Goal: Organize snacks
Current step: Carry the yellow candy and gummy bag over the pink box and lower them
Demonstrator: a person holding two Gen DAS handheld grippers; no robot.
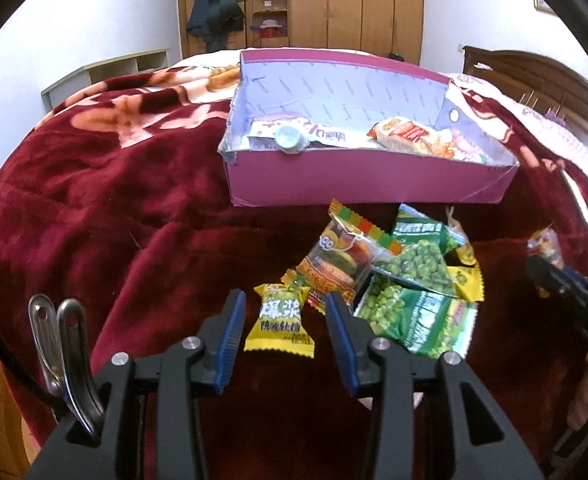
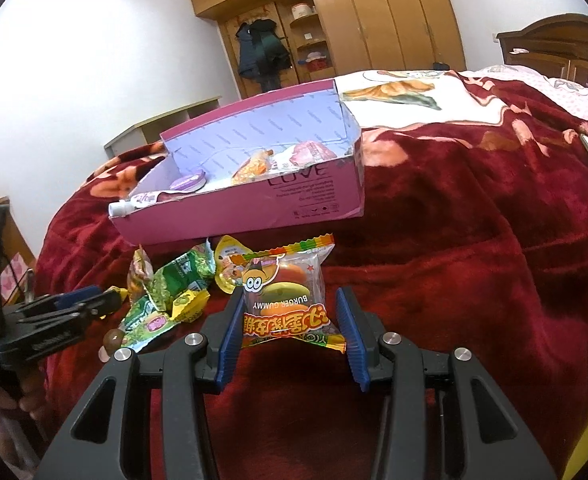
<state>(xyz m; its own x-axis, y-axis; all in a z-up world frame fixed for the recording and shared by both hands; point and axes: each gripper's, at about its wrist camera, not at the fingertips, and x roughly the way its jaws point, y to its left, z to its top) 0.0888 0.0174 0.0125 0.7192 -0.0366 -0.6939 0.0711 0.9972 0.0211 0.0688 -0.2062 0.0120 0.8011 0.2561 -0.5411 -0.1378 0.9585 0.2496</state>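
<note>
A pink box (image 1: 333,184) with a lilac lining sits on the red blanket and holds several snacks; it also shows in the right wrist view (image 2: 254,216). In front of it lies a pile of snacks: a yellow packet (image 1: 280,322), a burger gummy pack (image 1: 339,264) and green pea packets (image 1: 417,264). My left gripper (image 1: 284,316) is open, its fingers either side of the yellow packet. My right gripper (image 2: 290,320) is open around the burger gummy pack (image 2: 284,292), which stands between its jaws; whether they touch it I cannot tell.
The red blanket (image 1: 114,208) covers the whole bed. The left gripper (image 2: 74,308) shows at the left of the right wrist view beside green packets (image 2: 166,292). A wardrobe (image 1: 353,4) and a low shelf (image 1: 106,76) stand behind the bed.
</note>
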